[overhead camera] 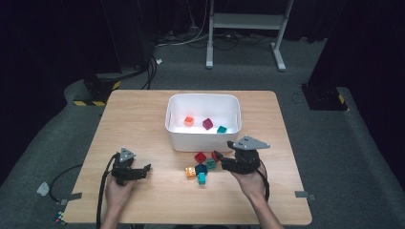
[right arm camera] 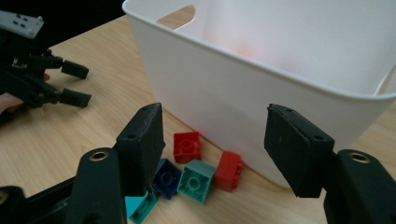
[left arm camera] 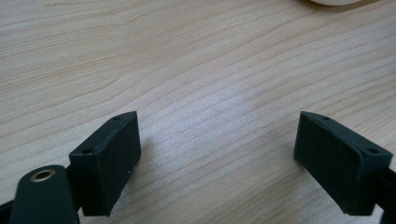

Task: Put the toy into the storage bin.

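Note:
A white bin (overhead camera: 203, 138) stands mid-table with an orange brick (overhead camera: 189, 121), a maroon brick (overhead camera: 207, 124) and a teal brick (overhead camera: 221, 129) inside. Several loose bricks lie just in front of it: red (right arm camera: 187, 146), a second red one (right arm camera: 229, 170) against the bin wall (right arm camera: 243, 88), green (right arm camera: 196, 181), dark blue (right arm camera: 166, 178), cyan (right arm camera: 140, 207) and orange (overhead camera: 190, 172). My right gripper (overhead camera: 219, 160) (right arm camera: 217, 144) is open, just right of the cluster, jaws pointing at it and holding nothing. My left gripper (overhead camera: 144, 170) (left arm camera: 217, 158) is open over bare wood, left of the bricks.
The wooden table (overhead camera: 138, 114) has bare room left of the bin and along the front edge. Beyond it lie grey floor, cables and a white stand's legs (overhead camera: 246, 33). The left gripper (right arm camera: 70, 84) also shows far left in the right gripper view.

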Action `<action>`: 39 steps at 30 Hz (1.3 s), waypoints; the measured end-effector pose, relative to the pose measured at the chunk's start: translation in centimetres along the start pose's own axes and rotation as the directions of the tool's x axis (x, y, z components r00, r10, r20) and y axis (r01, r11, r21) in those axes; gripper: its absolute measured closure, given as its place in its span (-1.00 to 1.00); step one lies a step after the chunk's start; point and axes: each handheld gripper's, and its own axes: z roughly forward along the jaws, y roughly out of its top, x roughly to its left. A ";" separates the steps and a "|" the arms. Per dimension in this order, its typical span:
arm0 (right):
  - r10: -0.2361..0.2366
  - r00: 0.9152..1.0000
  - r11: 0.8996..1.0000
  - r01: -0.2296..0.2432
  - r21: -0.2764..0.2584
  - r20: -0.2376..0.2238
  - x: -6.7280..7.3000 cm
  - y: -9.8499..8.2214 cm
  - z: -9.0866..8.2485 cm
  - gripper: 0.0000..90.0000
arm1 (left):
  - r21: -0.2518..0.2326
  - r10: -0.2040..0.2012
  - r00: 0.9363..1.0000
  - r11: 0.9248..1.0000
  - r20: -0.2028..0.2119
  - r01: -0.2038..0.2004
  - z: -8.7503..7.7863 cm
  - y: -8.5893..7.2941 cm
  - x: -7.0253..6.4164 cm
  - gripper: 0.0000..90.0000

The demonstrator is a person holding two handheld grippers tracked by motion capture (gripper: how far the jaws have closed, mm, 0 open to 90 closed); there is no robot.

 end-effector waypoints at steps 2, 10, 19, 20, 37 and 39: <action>0.000 1.000 1.000 0.000 0.011 -0.008 0.4 -0.7 0.3 -0.16 | 0.000 0.000 1.000 1.000 0.000 0.000 0.0 0.0 0.0 -0.67; 0.014 0.999 0.999 -0.012 0.051 -0.049 2.3 -3.5 1.6 -0.16 | 0.000 -0.001 1.000 1.000 0.000 0.001 0.0 0.0 0.0 -0.67; 0.057 0.996 0.996 -0.052 0.069 -0.073 3.2 -6.2 2.5 -0.16 | 0.000 -0.001 1.000 1.000 -0.001 0.001 0.0 0.0 0.0 -0.67; 0.059 0.995 0.996 -0.054 0.075 -0.074 3.4 -6.5 2.6 -0.16 | 0.000 -0.001 1.000 1.000 -0.001 0.001 0.0 0.0 0.0 -0.67; 0.033 0.995 0.990 -0.019 0.142 -0.099 5.8 -8.2 5.5 -0.10 | 0.000 -0.001 1.000 1.000 -0.001 0.001 0.0 0.0 0.0 -0.67; 0.032 0.995 0.989 -0.018 0.146 -0.093 5.8 -8.3 5.8 -0.08 | 0.000 -0.001 1.000 1.000 -0.001 0.001 0.0 0.0 0.0 -0.67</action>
